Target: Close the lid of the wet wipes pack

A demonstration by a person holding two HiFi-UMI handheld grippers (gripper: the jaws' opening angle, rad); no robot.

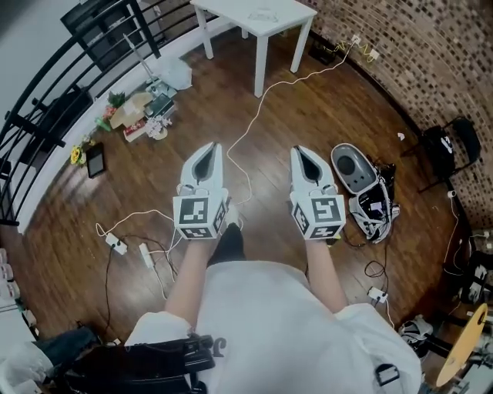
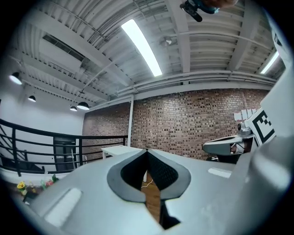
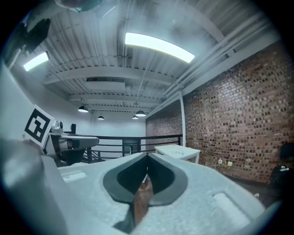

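Both claws, the left claw (image 1: 209, 150) and the right claw (image 1: 303, 154), are held side by side above a wooden floor (image 1: 69, 223). Each has its jaws pressed together at the tips with nothing between them. A white cable (image 1: 250, 123) runs over the floor between them and on ahead. Just right of the right claw lies an open grey case (image 1: 353, 168). Ahead to the left sits a heap of small things (image 1: 142, 115) near a black railing (image 1: 35, 73). Farthest ahead stands a white table (image 1: 231, 11), with a brick wall (image 1: 400, 54) to its right. Where the wet wipes pack is cannot be told.
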